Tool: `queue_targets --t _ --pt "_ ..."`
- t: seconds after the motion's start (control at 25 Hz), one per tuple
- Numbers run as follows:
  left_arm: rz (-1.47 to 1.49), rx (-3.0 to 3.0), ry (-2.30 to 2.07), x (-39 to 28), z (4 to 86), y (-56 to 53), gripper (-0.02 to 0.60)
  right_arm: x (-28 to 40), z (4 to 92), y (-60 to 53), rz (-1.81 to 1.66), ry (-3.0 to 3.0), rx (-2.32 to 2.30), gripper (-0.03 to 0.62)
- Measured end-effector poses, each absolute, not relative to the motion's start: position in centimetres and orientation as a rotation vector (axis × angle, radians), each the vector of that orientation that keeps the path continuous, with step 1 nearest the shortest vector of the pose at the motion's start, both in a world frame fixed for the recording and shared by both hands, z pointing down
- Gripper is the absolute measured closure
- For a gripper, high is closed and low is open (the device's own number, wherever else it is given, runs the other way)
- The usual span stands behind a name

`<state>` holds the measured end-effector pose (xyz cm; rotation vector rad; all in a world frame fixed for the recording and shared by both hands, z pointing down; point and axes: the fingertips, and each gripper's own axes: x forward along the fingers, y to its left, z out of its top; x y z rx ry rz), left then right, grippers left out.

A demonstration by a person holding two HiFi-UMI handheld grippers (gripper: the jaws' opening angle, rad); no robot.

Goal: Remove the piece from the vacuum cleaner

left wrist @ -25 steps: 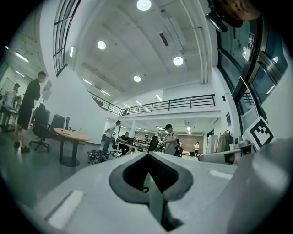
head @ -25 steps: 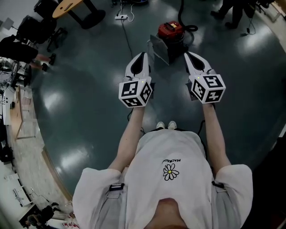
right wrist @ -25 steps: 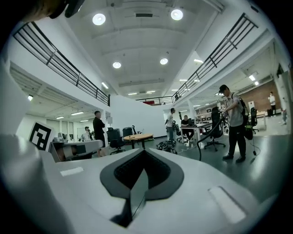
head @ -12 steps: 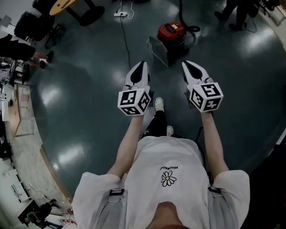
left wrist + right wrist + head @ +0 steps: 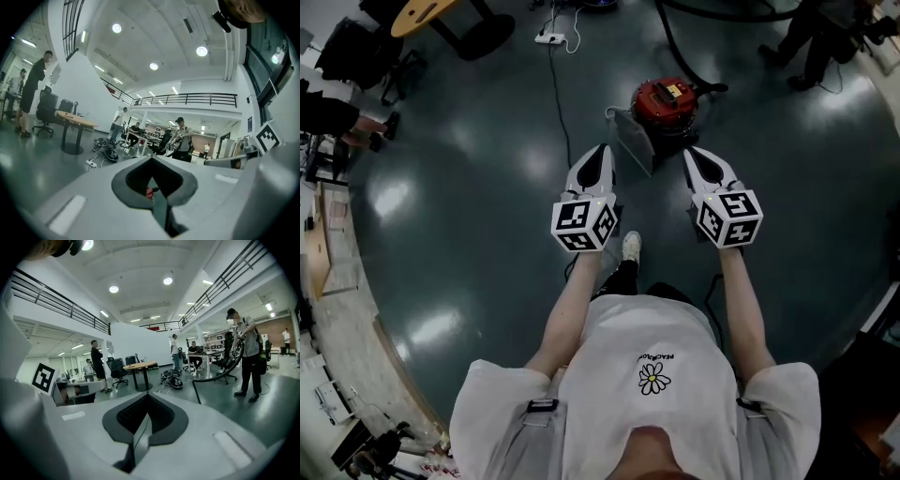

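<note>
Red drum vacuum cleaner [image 5: 666,101] with a black hose [image 5: 715,88] and a yellow top label too small to read stands on the dark floor [image 5: 487,187], a grey panel [image 5: 634,141] beside it. Just short of it are the left claw [image 5: 601,150] and right claw [image 5: 695,153] — both closed, holding nothing.

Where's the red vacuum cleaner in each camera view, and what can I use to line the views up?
Head view: vacuum cleaner on the floor, upper centre.
Left gripper view: only a red sliver low in the gap between the jaws, probably it.
Right gripper view: not in it.
Shared landmark: the round wooden table.
</note>
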<state>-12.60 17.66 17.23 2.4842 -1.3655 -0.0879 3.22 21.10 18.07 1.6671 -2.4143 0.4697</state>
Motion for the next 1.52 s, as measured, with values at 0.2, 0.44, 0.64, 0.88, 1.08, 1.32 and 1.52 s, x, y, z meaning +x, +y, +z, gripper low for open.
queue_targets --t 0.2,0.44,0.64,0.88,1.08,1.32,1.52 --pt "0.004 2.443 -1.352 -11.7 20.0 10.7 0.581 4.6 20.6 14.8 0.526 -2.375 1.659 0.572" --pt "0.095 2.388 -1.346 -8.2 22.8 4.8 0.581 7.7 23.0 8.0 0.55 -2.355 1.575 0.572" --pt "0.138 2.297 -1.406 -6.5 24.7 1.2 0.581 9.5 24.5 3.5 0.561 -2.369 1.466 0.572" --pt "0.158 2.208 -1.438 -5.1 30.4 -3.1 0.581 9.9 30.7 -1.9 0.502 -2.329 1.252 0.572" --pt "0.2 2.168 -1.379 -3.4 39.1 -6.4 0.581 9.7 39.7 -6.7 0.472 -2.256 1.138 0.572" --pt "0.239 1.994 -1.41 -4.1 50.7 -10.2 0.581 8.9 50.5 -11.6 0.505 -2.18 1.036 0.572" --pt "0.321 1.902 -1.284 -3.1 58.8 -9.8 0.512 8.8 58.2 -14.0 0.51 -2.076 0.942 0.574"
